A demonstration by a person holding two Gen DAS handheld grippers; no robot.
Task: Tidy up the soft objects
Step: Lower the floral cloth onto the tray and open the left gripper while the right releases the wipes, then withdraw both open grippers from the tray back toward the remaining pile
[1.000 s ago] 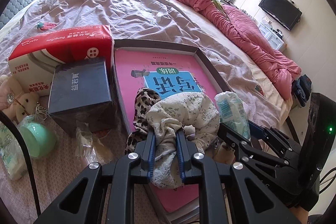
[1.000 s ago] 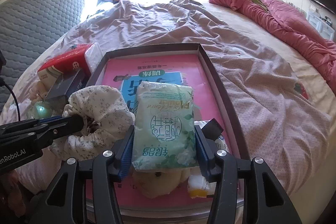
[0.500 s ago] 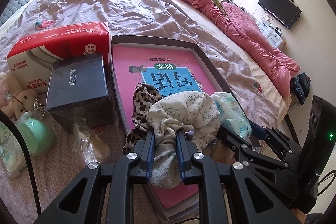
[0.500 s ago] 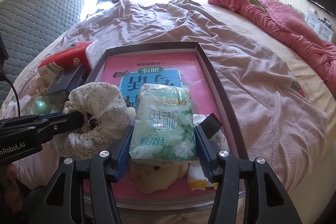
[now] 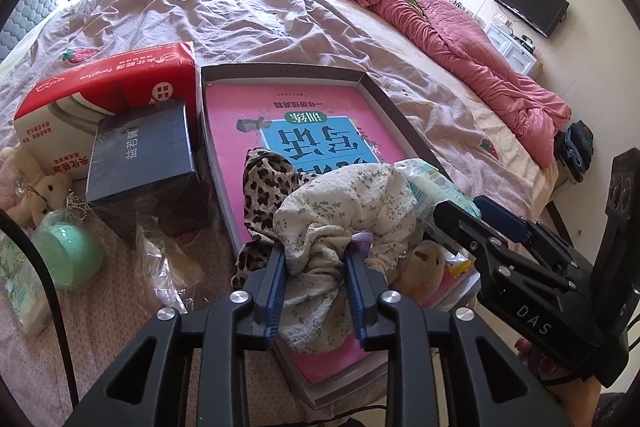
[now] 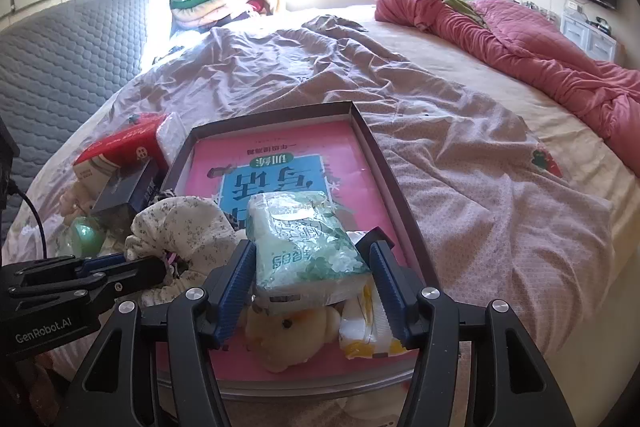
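Risk noted: left gripper (image 5: 316,281) jaws opening around the cream floral fabric scrunchie (image 5: 348,215); right gripper (image 6: 314,283) jaws opening, green tissue pack (image 6: 304,251) loose between them, over the dark shallow tray (image 6: 384,167). Either item could roll off the cluttered near edge.

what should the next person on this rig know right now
Left claw: jaws opening, floral fabric bundle between them, over the tray.
Right claw: jaws opening around the green tissue pack, a gap showing on its right side.
In the tray: leopard-print cloth, yellow plush toy, yellow-and-white packet.
Left outside, beside the tray: small plush bear, another tissue pack.
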